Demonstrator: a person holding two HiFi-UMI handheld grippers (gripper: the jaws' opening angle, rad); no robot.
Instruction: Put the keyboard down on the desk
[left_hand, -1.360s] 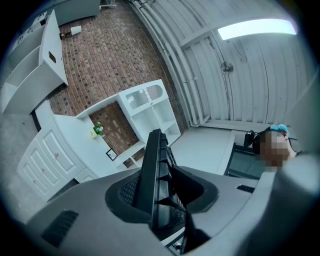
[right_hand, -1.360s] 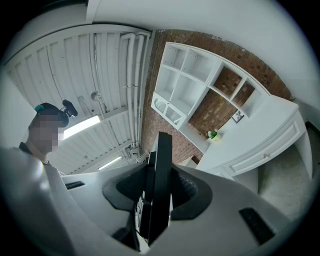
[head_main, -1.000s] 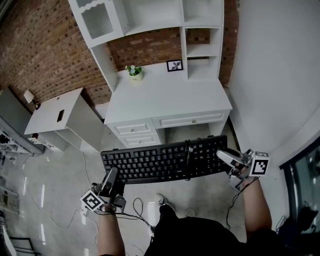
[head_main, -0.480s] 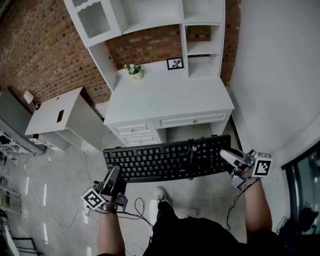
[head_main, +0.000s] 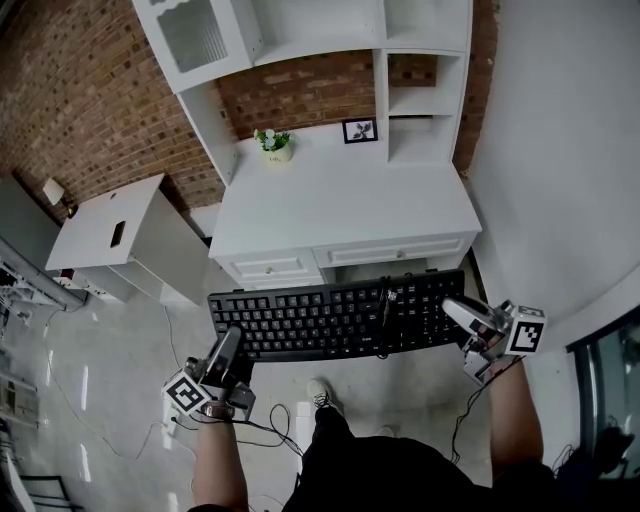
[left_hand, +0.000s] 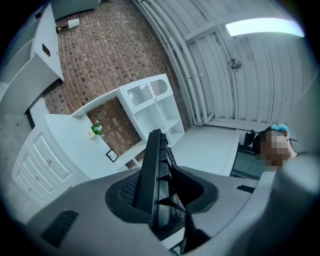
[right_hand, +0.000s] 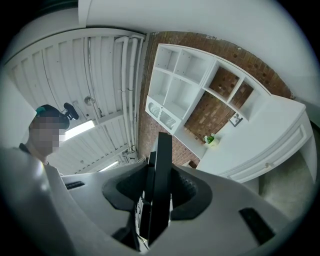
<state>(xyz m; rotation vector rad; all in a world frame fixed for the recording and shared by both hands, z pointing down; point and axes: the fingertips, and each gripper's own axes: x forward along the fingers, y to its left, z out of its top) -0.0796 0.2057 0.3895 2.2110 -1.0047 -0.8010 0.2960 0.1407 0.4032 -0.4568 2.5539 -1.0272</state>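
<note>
- Left gripper (head_main: 226, 346): jaws clamped on the keyboard's (head_main: 330, 318) near-left corner. The gripper's own view shows the black slab edge-on, pinched between both pads.
- Right gripper (head_main: 456, 311): jaws pinching the keyboard's right end, slab again edge-on between the pads.
- Keyboard, appearance: black, full-size, flat rectangular body. Key face turned up. Main key block to the left, number pad at the right end. A dark cable (head_main: 384, 318) lies across the keys right of centre.
- Keyboard, location: held in the air over the pale floor (head_main: 120, 360), just in front of the desk's (head_main: 340, 205) drawer fronts. It is not on the tabletop.
- Keyboard, orientation: long axis runs left to right, roughly parallel to the tabletop's front edge, with the right end slightly farther from the person than the left.
- Tabletop: white. Small potted plant (head_main: 273, 144) near the back left corner. Small framed picture (head_main: 360, 130) at the back edge, right of the plant.
- White shelving (head_main: 425, 80) rises behind, against a brick wall (head_main: 90, 110).
</note>
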